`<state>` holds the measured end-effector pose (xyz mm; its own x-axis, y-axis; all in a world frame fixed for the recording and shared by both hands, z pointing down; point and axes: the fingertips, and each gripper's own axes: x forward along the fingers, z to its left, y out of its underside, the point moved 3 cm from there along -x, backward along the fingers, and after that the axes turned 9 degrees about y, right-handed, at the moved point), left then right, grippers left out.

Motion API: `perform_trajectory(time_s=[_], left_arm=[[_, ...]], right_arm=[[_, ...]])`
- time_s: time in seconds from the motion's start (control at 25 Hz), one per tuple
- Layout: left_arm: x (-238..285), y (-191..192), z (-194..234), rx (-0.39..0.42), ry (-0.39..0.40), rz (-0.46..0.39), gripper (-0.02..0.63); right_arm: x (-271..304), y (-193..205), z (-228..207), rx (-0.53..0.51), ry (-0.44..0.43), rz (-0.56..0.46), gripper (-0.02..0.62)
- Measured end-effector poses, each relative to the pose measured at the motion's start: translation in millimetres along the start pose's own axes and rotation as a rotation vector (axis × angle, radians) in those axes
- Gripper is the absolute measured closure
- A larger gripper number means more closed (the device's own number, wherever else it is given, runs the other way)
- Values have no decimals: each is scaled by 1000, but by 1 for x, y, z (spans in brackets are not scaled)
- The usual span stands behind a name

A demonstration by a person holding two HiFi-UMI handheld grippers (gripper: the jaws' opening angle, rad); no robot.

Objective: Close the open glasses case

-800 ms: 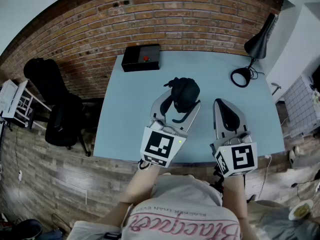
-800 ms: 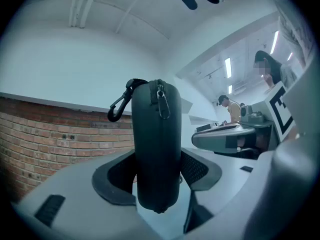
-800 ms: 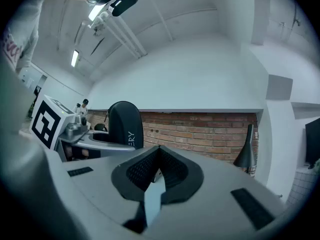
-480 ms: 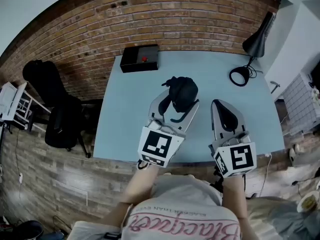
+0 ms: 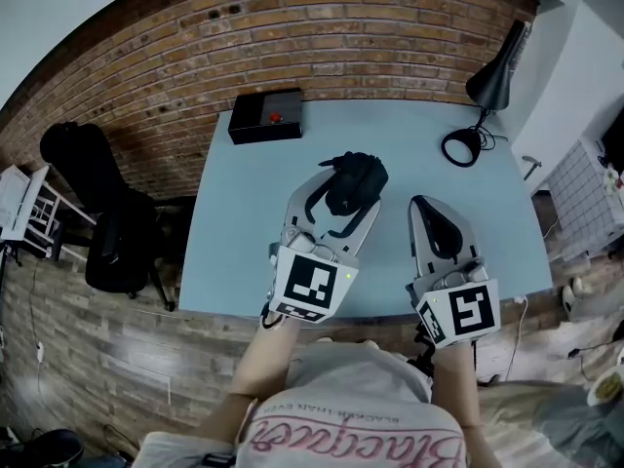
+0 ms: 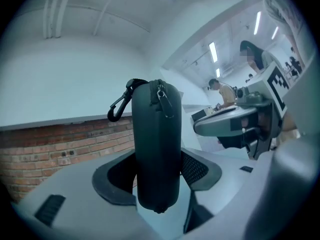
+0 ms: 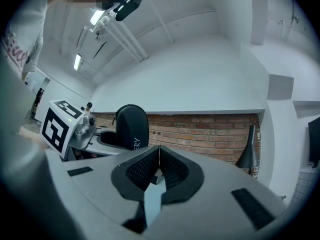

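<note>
Glasses case (image 6: 156, 149), black, seen over a pale-blue table (image 5: 234, 232). We mark a black box (image 5: 265, 117) at the far edge and a desk lamp (image 5: 485, 91) at the far right corner, both well apart from it. The left gripper (image 5: 347, 198) clamps the case on both sides, its clip end pointing away from the jaws. The right gripper (image 7: 159, 154), just beside, has its jaws pressed together and holds nothing.

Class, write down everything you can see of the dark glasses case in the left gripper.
The glasses case is a dark, rounded pouch with a matte, semi-rigid-looking shell. A zipper runs along its edge, shut where visible, and a black clip hangs at its top end; white lettering marks one side. It stands upright, clamped on both sides by the left gripper's jaws, over the pale blue table; whether it touches the table cannot be told.
</note>
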<state>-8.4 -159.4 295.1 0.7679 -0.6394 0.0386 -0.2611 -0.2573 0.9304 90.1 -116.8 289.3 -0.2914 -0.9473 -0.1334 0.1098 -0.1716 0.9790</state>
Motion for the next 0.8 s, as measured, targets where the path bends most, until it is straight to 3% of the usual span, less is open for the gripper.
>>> perform_trajectory(time_s=[0.16,0.44,0.68,0.8], left_arm=[[3,3,3,95,8,86,341],[7,13,-3,115,104,213,341],[12,24,-11,161,129,295,341],[16,26,-17,206,157,309,341]], right_arm=[[-5,-8,3,-13,-28,-57,575],[-5,-32,3,25,-95,-149,575],[2,-50,16,-20,-164,-210,575],[8,-50,19,-42,-150,-207,575]])
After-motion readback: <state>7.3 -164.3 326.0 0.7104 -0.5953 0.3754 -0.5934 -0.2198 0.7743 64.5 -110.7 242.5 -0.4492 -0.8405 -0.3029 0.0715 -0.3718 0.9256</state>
